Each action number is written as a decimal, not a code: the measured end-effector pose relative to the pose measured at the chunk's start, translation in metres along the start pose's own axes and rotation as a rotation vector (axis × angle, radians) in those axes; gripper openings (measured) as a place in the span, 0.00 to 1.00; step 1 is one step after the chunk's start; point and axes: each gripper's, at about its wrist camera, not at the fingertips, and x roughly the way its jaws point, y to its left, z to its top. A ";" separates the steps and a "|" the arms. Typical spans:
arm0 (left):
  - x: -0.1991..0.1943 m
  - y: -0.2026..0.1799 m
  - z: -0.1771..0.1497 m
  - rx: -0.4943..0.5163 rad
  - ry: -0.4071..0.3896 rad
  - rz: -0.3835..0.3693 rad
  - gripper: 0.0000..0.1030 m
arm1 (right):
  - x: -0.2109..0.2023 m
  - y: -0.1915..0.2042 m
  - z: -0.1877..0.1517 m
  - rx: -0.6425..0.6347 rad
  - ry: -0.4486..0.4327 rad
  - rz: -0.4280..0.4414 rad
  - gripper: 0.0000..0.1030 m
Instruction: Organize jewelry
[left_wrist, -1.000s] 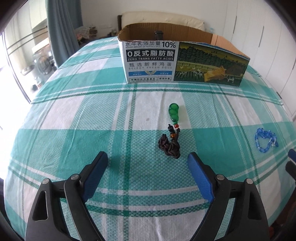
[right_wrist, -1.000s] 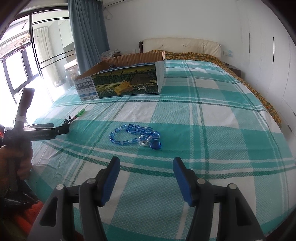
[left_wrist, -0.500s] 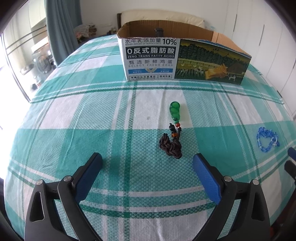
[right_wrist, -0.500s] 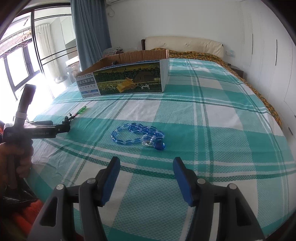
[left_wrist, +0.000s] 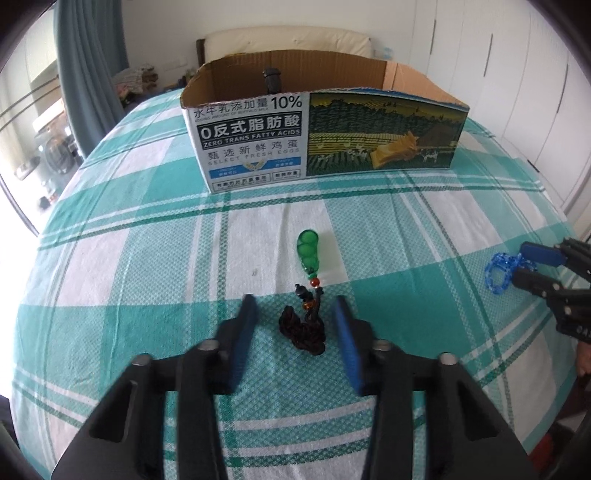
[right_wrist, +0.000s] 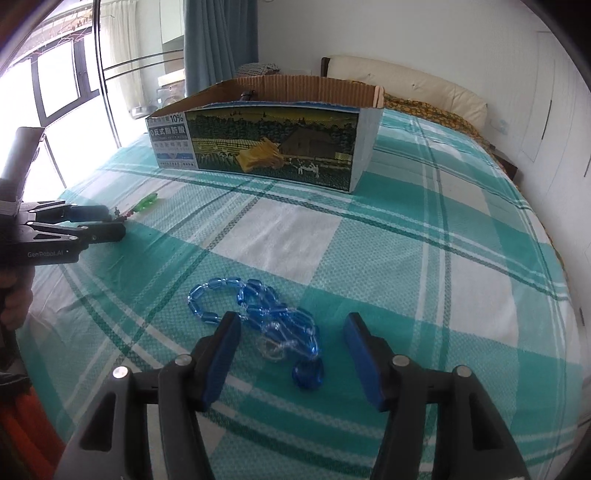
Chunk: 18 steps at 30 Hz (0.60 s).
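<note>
A green gourd pendant (left_wrist: 307, 252) with a dark braided cord (left_wrist: 305, 331) lies on the checked bedspread. My left gripper (left_wrist: 294, 309) is open, its fingers on either side of the cord, not touching it. A blue bead necklace (right_wrist: 255, 314) lies in a heap to the right. My right gripper (right_wrist: 291, 325) is open, its fingers on either side of the necklace. The open cardboard box (left_wrist: 325, 136) stands behind both; it also shows in the right wrist view (right_wrist: 273, 144). A dark object (left_wrist: 272, 79) pokes above its near wall.
The teal and white checked bedspread (left_wrist: 147, 258) covers the whole bed. A window and blue curtain (right_wrist: 218, 40) are on the left. White wardrobe doors (left_wrist: 535, 81) are on the right. A cream headboard (right_wrist: 406, 85) is behind the box.
Both grippers have moved forward and down. The left one's fingers have narrowed around the braided cord. The right one's fingers now flank the blue necklace.
</note>
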 end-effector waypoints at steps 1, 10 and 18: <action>-0.001 0.001 0.001 -0.003 0.008 -0.008 0.12 | -0.002 0.002 0.002 -0.016 0.008 -0.003 0.15; -0.044 0.018 0.019 -0.079 -0.052 -0.118 0.10 | -0.053 0.001 0.021 0.072 -0.037 0.128 0.10; -0.110 0.025 0.083 -0.074 -0.169 -0.192 0.10 | -0.103 -0.015 0.079 0.132 -0.158 0.201 0.10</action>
